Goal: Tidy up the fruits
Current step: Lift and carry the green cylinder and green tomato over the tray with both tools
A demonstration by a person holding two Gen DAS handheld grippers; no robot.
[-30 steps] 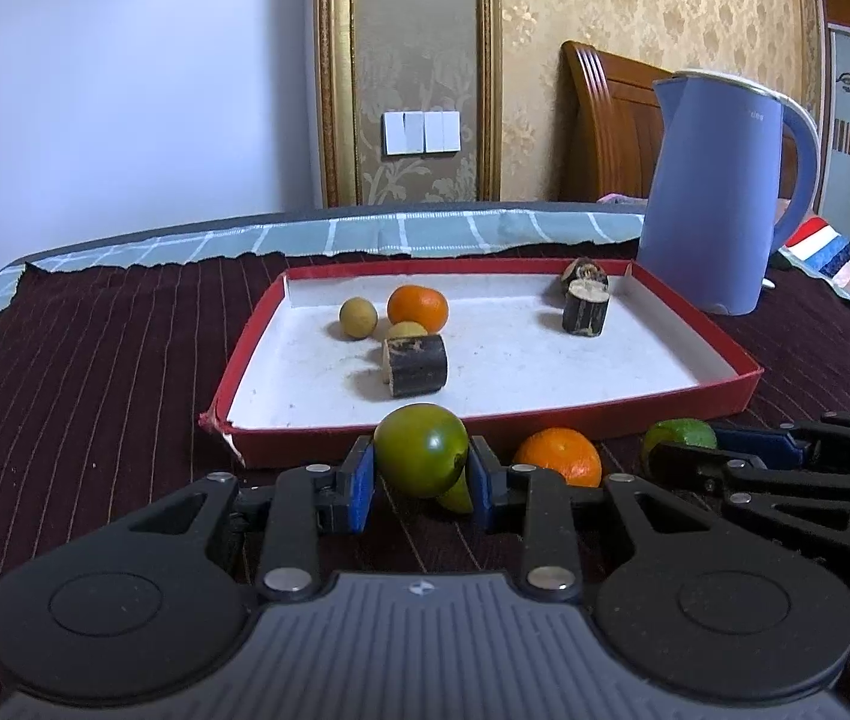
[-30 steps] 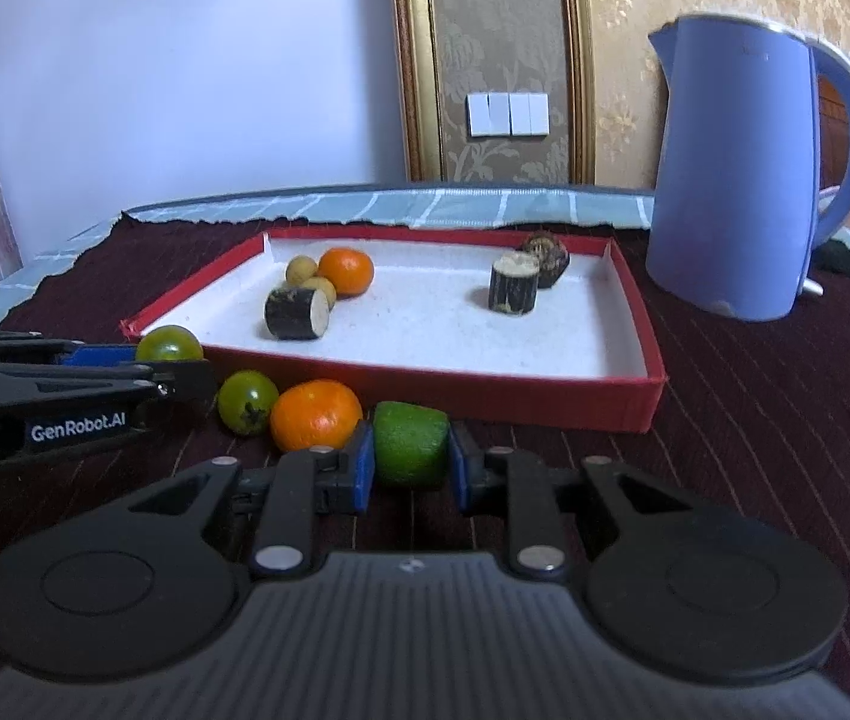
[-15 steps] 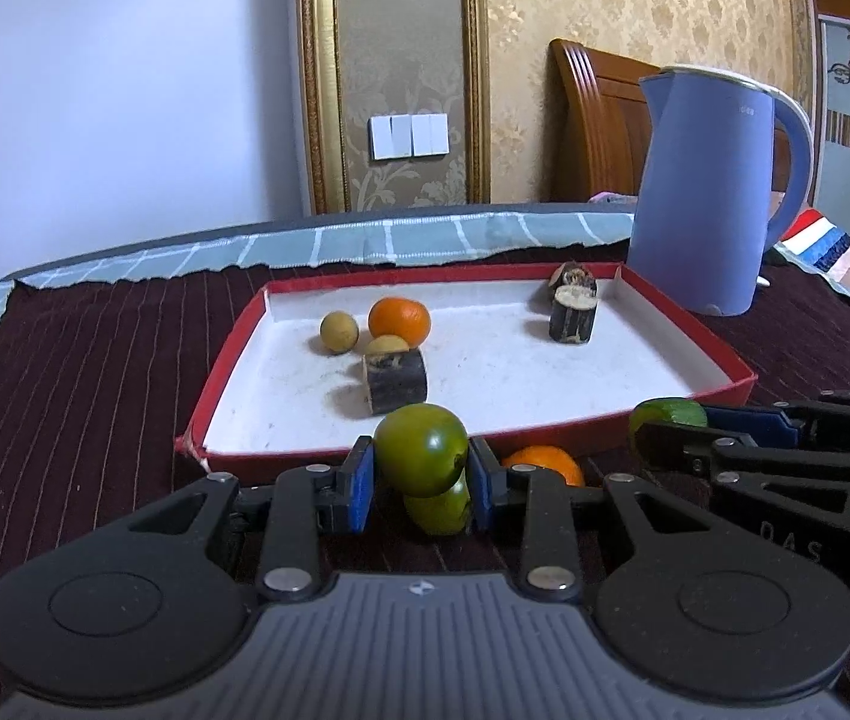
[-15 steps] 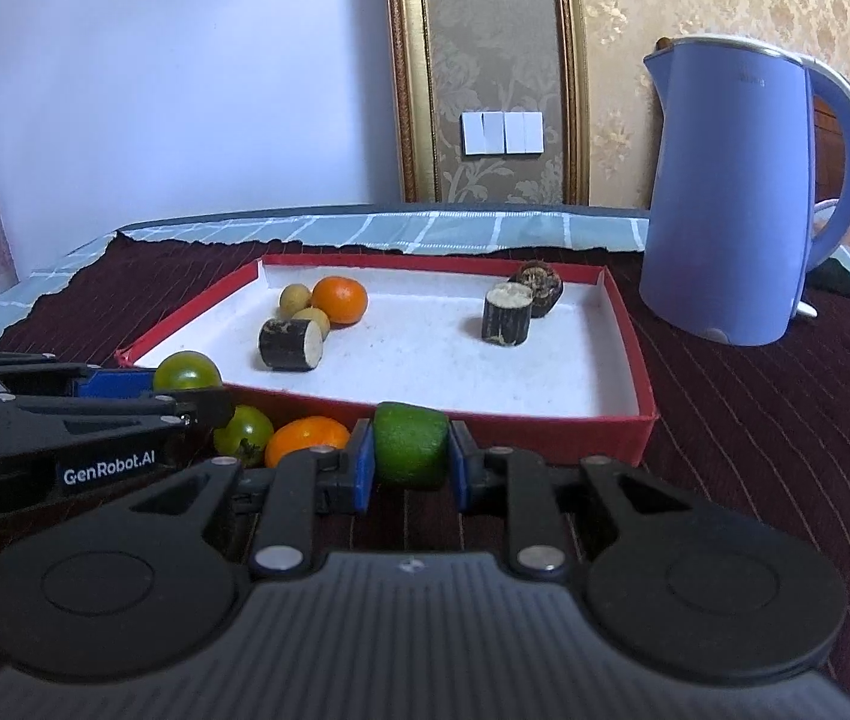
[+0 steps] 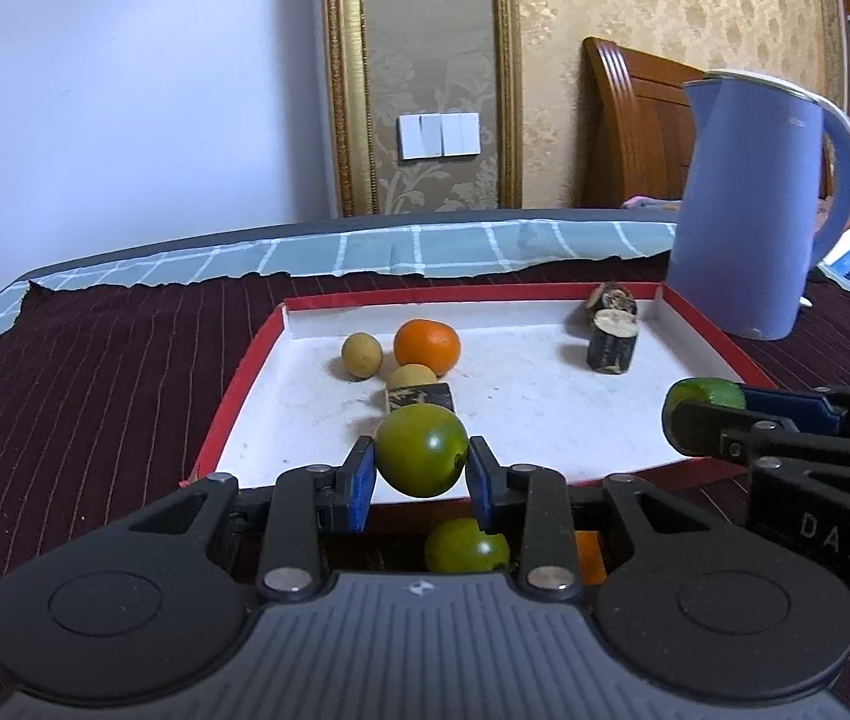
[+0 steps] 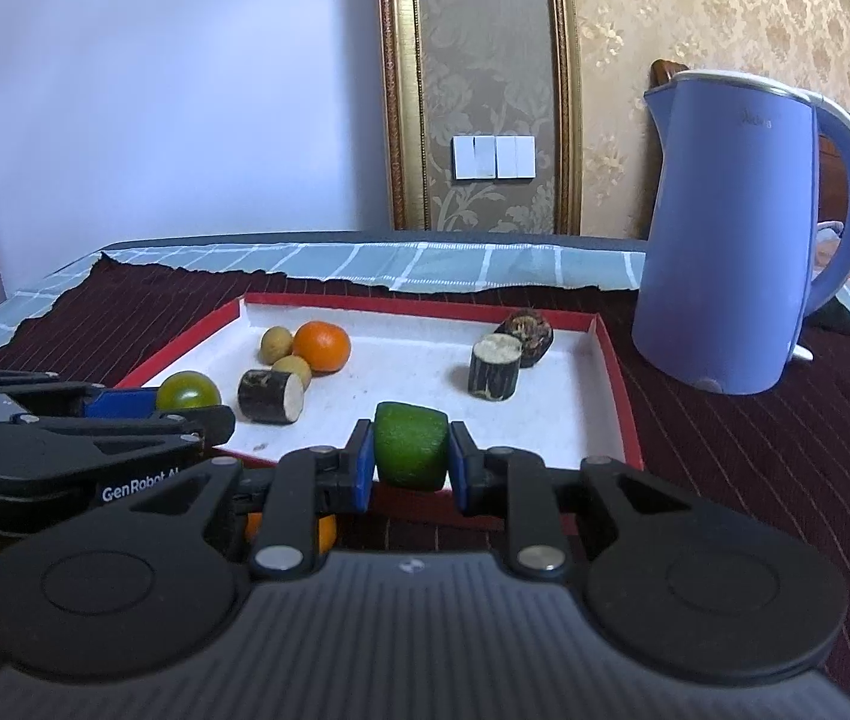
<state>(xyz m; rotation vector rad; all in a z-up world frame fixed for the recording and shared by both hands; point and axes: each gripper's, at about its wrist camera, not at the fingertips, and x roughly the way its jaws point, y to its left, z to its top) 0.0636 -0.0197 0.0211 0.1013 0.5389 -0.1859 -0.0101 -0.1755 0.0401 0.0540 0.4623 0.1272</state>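
Note:
My left gripper is shut on a green tomato and holds it above the near rim of the red tray. My right gripper is shut on a green lime, also above the tray's near rim. In the tray lie an orange, two small yellow fruits, and dark cut cane pieces. A second green tomato and an orange lie on the cloth below the left gripper.
A blue electric kettle stands at the tray's far right corner; it also shows in the right wrist view. The table carries a dark striped cloth over a checked one. A wooden chair back stands behind.
Both grippers have risen with their fruit, from the cloth in front of the tray to above its near rim. The loose tomato and orange stay on the cloth.

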